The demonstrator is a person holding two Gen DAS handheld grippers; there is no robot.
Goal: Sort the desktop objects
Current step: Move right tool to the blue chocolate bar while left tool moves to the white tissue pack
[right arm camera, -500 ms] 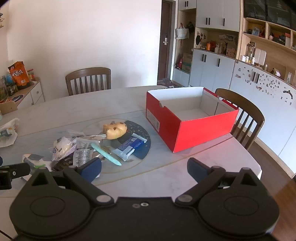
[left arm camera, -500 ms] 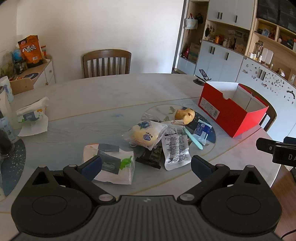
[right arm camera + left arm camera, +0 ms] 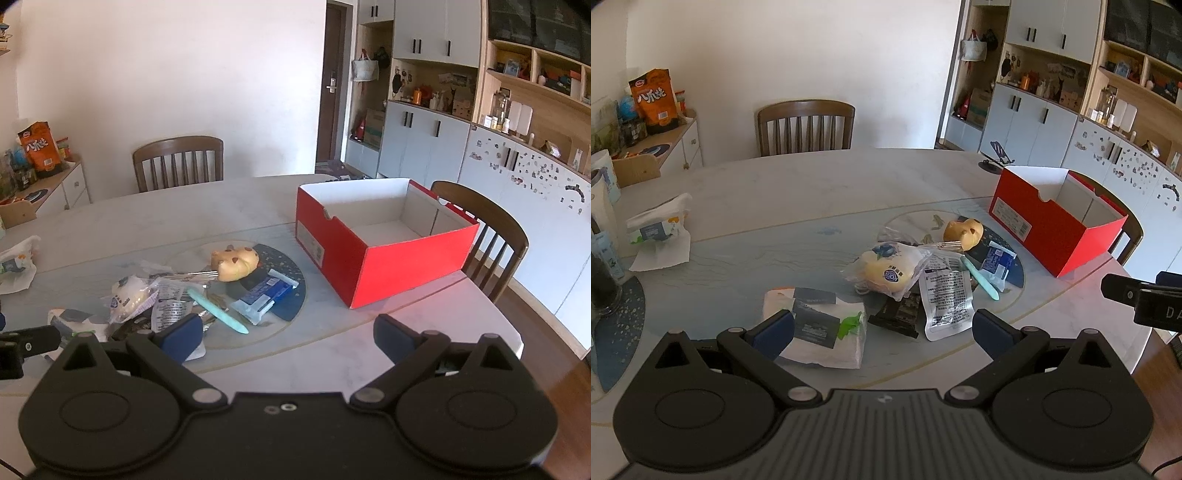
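While both tools hover above the near table edge, the left gripper [image 3: 882, 326] and right gripper [image 3: 288, 332] stand spread wide, holding nothing (pre-grasp posture). Clutter [image 3: 923, 273] lies heaped mid-table; the red box [image 3: 384, 266] beside it sits unfilled, presumably the destination.

Both cameras sit low at the near edge of the table [image 3: 798, 184], each looking forward and slightly down over its own spread fingers toward the far wall. The left wrist view stands further left, close over the tissue pack [image 3: 816, 332], with the red box [image 3: 1049, 232] off to its right. The right wrist view faces the red box [image 3: 384, 254] more squarely. Both share the pile of clutter, the bun [image 3: 964, 232] [image 3: 234, 264], the far chair [image 3: 805, 125] [image 3: 179, 162] and the cabinets
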